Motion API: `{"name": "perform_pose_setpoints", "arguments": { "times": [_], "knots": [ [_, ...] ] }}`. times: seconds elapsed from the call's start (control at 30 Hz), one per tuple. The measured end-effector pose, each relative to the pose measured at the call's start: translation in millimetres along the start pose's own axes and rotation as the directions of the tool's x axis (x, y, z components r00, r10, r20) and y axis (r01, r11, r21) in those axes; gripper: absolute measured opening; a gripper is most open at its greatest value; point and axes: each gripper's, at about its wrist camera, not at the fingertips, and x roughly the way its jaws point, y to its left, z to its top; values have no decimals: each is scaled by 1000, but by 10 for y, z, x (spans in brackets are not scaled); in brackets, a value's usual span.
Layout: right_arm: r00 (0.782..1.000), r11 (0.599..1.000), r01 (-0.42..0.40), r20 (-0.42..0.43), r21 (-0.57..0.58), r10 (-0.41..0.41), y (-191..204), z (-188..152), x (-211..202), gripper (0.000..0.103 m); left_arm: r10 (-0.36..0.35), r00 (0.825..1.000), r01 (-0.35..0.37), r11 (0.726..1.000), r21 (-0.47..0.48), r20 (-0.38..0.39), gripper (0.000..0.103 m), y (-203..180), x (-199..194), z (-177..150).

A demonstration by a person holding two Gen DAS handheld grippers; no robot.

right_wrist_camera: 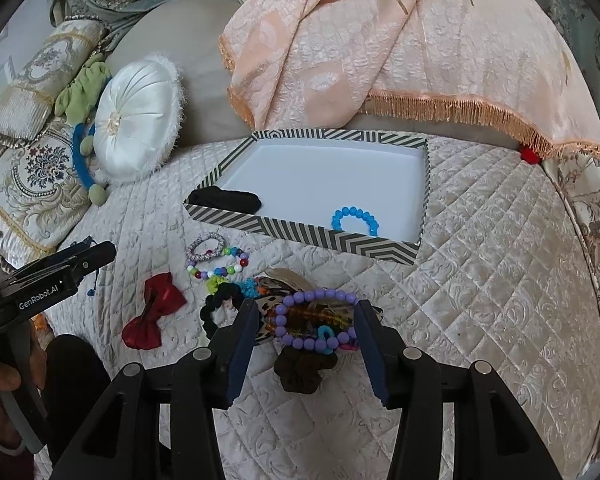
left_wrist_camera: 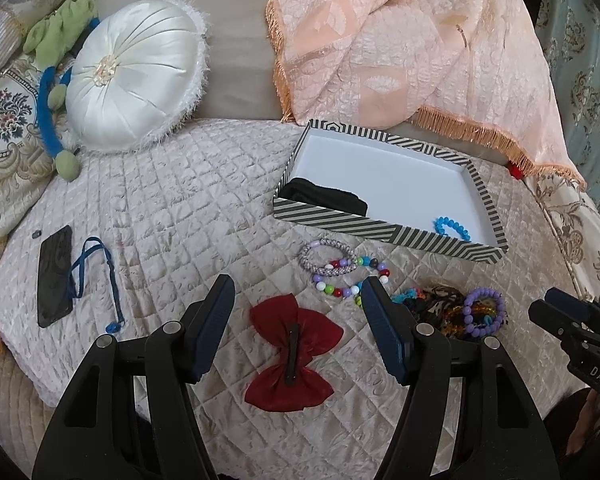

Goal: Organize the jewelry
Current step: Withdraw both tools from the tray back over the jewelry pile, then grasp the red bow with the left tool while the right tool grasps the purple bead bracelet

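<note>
A striped box (left_wrist_camera: 384, 227) (right_wrist_camera: 300, 234) with a white floor lies on the quilted bed. In it are a blue bead bracelet (left_wrist_camera: 452, 228) (right_wrist_camera: 354, 220) and a black scrunchie (left_wrist_camera: 324, 196) (right_wrist_camera: 226, 199). My left gripper (left_wrist_camera: 298, 292) is open above a red bow clip (left_wrist_camera: 294, 354) (right_wrist_camera: 152, 312). My right gripper (right_wrist_camera: 306, 312) is open, its fingers either side of a purple bead bracelet (right_wrist_camera: 316, 322) (left_wrist_camera: 484, 312) on a pile of hair ties. A multicoloured bead bracelet (left_wrist_camera: 348, 280) (right_wrist_camera: 218, 266) and a grey braided band (left_wrist_camera: 326, 258) (right_wrist_camera: 206, 246) lie between.
A black phone (left_wrist_camera: 54, 276) and a blue lanyard (left_wrist_camera: 96, 276) lie at the left. A white round cushion (left_wrist_camera: 134, 76) (right_wrist_camera: 136, 120) and a peach fringed throw (left_wrist_camera: 412, 52) (right_wrist_camera: 380, 52) stand behind the box. A brown scrunchie (right_wrist_camera: 300, 372) lies near my right fingers.
</note>
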Motion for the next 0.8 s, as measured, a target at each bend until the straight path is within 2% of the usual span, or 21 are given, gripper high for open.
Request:
{"name": "perform_pose_setpoints", "arguments": {
  "times": [0.23,0.37,0.57,0.8],
  "knots": [
    [1000,1000,11,-23,-2,-11,-33,-35,48,48,-3,1000,3,1000,-11,-21,66,66,44,-34],
    [999,1000,27,-38,-9,-27,-95,-79,76,48,-58,996,54,996,-66,-67,66,240,99,-70],
    [998,1000,24,-65,-8,-25,-224,-191,142,48,-147,982,125,978,-169,-121,66,522,198,-161],
    [998,1000,22,-67,19,-21,-314,-176,293,48,-244,951,190,946,-263,-188,66,655,359,-268]
  ]
}}
